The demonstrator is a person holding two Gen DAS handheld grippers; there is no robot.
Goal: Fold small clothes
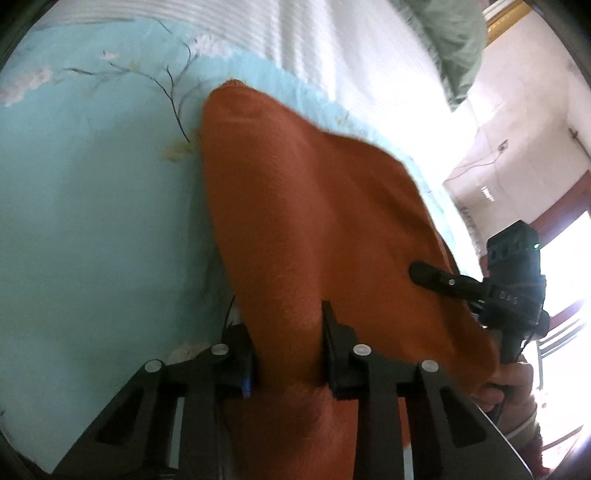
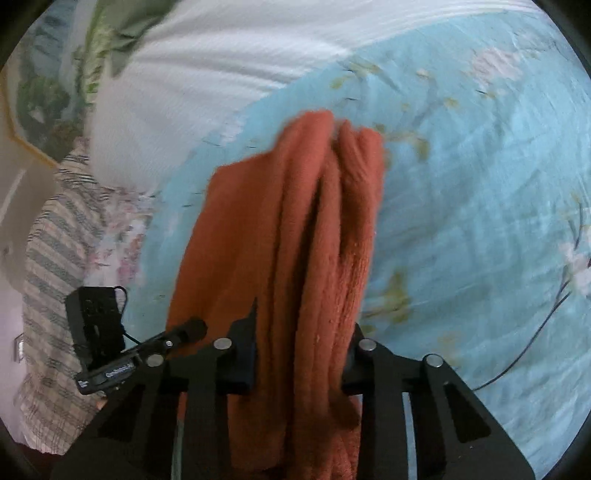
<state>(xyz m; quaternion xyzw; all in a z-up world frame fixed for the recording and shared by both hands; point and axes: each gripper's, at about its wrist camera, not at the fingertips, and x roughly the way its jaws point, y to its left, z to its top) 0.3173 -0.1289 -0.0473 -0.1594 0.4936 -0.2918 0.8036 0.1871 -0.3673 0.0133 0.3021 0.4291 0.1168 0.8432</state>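
Hanging between both tools, an orange towel [image 1: 317, 206] spreads as a broad sheet over a pale blue floral bedsheet [image 1: 92, 206]; left gripper [image 1: 290, 332] has the cloth's near edge bunched between its two black fingers, jaws clamped onto the fabric; right gripper [image 1: 436, 277] shows at the far side of the left wrist view, one dark finger lying across the cloth's surface, a hand [image 1: 511, 384] wrapped round its handle below.

From the right wrist view the towel [image 2: 295, 229] hangs in several thick vertical folds, gathered and blurred at the top; right gripper [image 2: 303, 347] grips that bundle, jaws closed on it, the fabric filling the gap between the fingers; left gripper [image 2: 184, 332] enters low on the left, its finger tip meeting the towel's edge.

Bedsheet [image 2: 480, 184] fills the right half; a white ribbed blanket [image 2: 221, 66] lies above it, a green cloth [image 2: 122, 33] at the top corner; a striped pillow [image 2: 55, 258] sits at the left edge.
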